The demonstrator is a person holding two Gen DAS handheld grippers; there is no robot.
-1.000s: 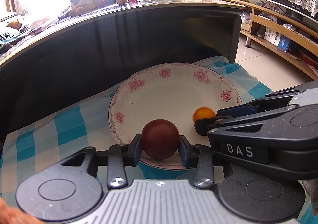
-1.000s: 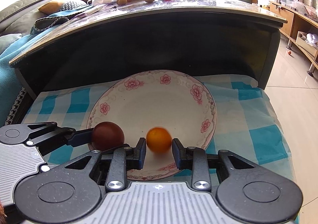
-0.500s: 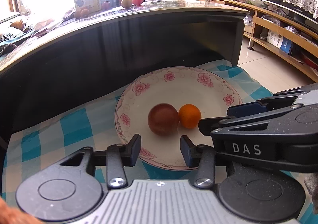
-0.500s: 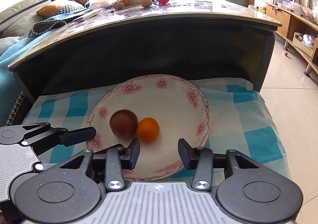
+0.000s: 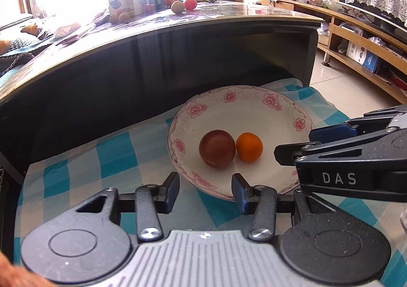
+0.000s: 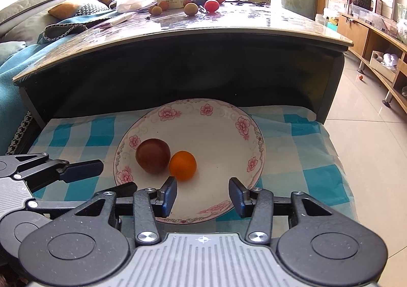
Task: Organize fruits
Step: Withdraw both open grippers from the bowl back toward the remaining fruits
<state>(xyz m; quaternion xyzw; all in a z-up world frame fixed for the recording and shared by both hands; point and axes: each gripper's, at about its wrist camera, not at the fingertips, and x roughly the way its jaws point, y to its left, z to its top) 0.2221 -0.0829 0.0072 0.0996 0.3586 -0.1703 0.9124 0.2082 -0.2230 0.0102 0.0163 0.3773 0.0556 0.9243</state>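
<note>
Both claws stood open and empty at the near rim of the plate [image 6: 257, 139], the left claw [image 5: 205, 192] spread wide over the rim's left side and the right claw [image 6: 202, 196] spread over its front edge; neither touched a fruit. The dark red fruit [image 5: 217, 148] and the orange fruit [image 5: 249, 147] lay inside the plate, touching each other, a little left of its centre, on the blue-and-white checked cloth [image 6: 300, 144] that covered the low surface.

The likeliest trouble from here seemed to be rolling. Both fruits were round and smooth and sat on a glazed, shallow dish, so a knock from a finger, or a tug on the cloth as a claw drew away, could send them across the plate and perhaps over its low rim. The two claws were also close together, the right one's fingers reaching in beside the left's, so they might bump one another on the way out. More fruit [image 6: 212, 5] lay on the higher glossy table [image 6: 229, 24] behind, well apart from the plate; if those were to be fetched, its dark front edge overhung the plate and could catch a claw on the reach.

The dark fruit looked deep maroon, matte and the larger of the two. The orange one was bright, evenly coloured and smaller, with no stem or blemish visible
</note>
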